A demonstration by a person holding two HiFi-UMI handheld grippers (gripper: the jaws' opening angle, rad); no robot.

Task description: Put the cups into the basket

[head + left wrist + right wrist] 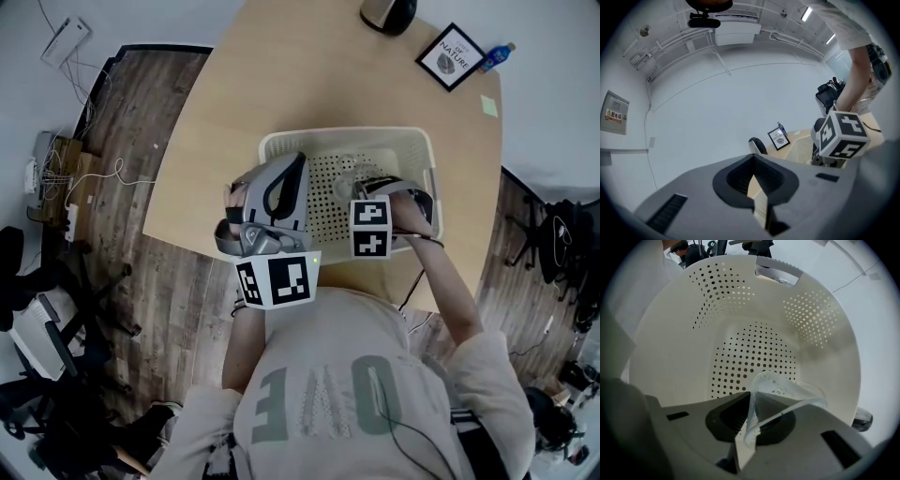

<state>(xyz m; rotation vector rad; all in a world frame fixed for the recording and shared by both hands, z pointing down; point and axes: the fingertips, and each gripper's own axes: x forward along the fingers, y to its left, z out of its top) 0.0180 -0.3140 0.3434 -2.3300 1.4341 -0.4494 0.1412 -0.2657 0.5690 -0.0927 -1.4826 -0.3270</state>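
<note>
A white perforated basket (pixel 417 150) stands in the middle of the wooden table (pixel 281 75). My right gripper (pixel 373 186) reaches down into it. In the right gripper view the jaws (pixel 750 414) are shut on the rim of a clear plastic cup (pixel 790 391), which hangs just above the basket's holed floor (pixel 750 352). The cup (pixel 345 172) shows faintly in the head view. My left gripper (pixel 292 172) hovers at the basket's left rim, tilted upward. Its jaws (pixel 757 190) are shut with nothing between them and face the wall.
At the table's far end stand a framed picture (pixel 450 56), a small blue bottle (pixel 498 54) and a dark rounded object (pixel 389 13). A green note (pixel 488 105) lies near the right edge. Cables and chairs crowd the floor on the left.
</note>
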